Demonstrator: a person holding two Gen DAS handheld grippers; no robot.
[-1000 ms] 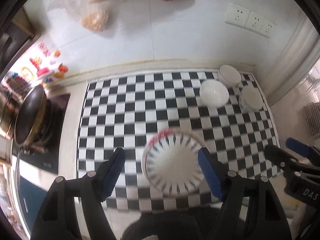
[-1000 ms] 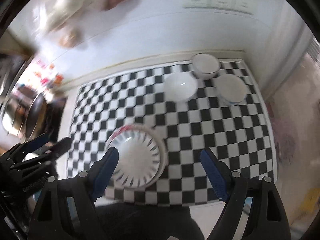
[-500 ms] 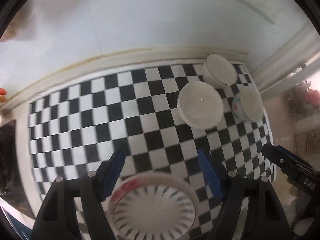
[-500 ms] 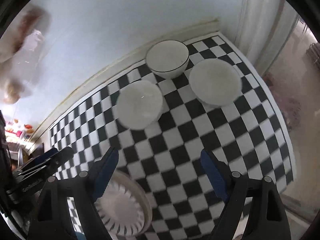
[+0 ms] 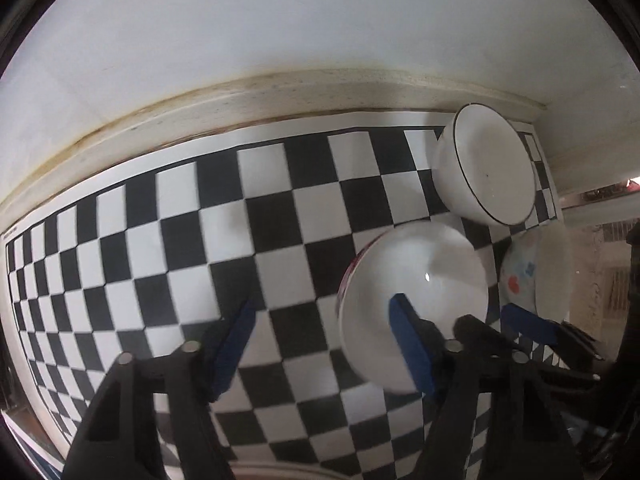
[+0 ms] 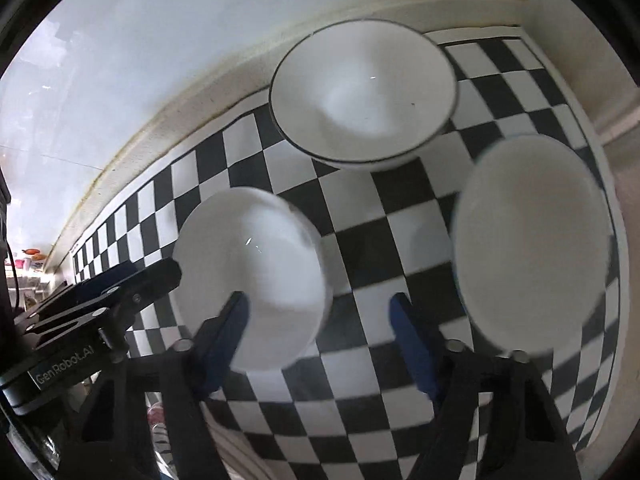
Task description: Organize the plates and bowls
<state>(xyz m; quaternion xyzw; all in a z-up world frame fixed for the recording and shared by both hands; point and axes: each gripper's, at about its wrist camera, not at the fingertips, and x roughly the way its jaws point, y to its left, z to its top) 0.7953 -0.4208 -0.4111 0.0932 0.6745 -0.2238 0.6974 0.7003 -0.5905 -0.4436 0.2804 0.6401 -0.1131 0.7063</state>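
Note:
Three white bowls stand on the checkered mat (image 5: 200, 240) (image 6: 360, 248). The black-rimmed bowl (image 5: 486, 164) (image 6: 362, 92) is at the back by the wall. The middle bowl with a red outer pattern (image 5: 424, 280) (image 6: 256, 284) is nearest. The bowl with coloured spots outside (image 5: 532, 276) (image 6: 528, 240) is on the right. My left gripper (image 5: 320, 344) is open, its right finger over the middle bowl's rim; it shows in the right wrist view (image 6: 120, 284). My right gripper (image 6: 320, 340) is open and empty between the middle and right bowls; its finger (image 5: 528, 324) shows in the left wrist view.
A white tiled wall (image 5: 320, 40) with a beige ledge (image 5: 240, 96) runs along the back of the mat. The mat's right edge (image 6: 616, 240) lies just past the right bowl. Small colourful items (image 6: 32, 256) sit far left.
Both grippers have moved forward and right toward the three bowls, which now look much larger. The striped plate seen earlier has dropped out of both views.

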